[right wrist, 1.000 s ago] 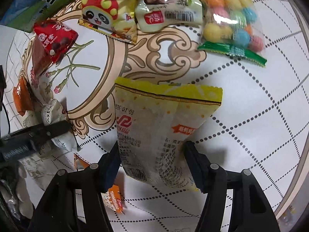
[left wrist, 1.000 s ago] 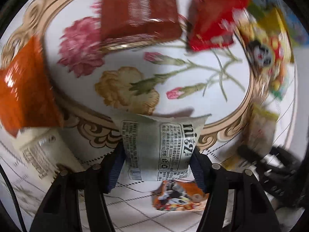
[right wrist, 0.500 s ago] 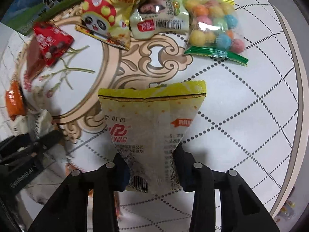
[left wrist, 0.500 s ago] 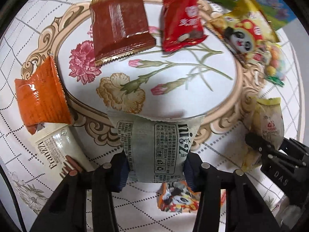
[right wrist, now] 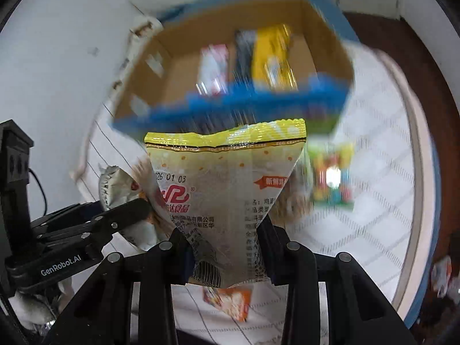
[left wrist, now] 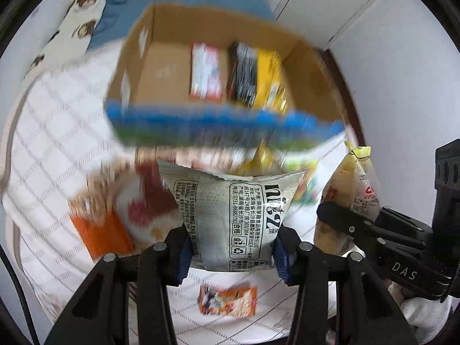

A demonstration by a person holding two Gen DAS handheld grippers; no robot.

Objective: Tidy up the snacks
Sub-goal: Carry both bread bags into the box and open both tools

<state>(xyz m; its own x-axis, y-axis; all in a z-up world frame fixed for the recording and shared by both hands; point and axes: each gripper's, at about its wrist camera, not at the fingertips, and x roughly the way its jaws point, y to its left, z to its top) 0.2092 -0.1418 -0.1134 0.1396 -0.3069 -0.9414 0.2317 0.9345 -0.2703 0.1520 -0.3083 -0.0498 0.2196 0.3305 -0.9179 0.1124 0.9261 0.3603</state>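
White walls are seen behind the bench (left wrist: 51, 132). A grey snack packet (left wrist: 238, 215) is clamped in the left gripper (left wrist: 231, 254), and a yellow snack packet (right wrist: 227, 201) in the right gripper (right wrist: 227, 258). Both are held above the bench, probably for placing into the cardboard box (left wrist: 161, 66), where other snacks are already kept.

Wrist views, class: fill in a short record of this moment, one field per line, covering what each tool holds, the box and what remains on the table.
left tool: shut on the grey-white snack packet
right tool: shut on the yellow-topped snack packet
cardboard box: open, beyond both packets, blue outer face, a few packets inside
table: white cloth with a grid pattern
left on table: orange packet, small orange packet, bag of coloured candy balls
image quality: background blurred
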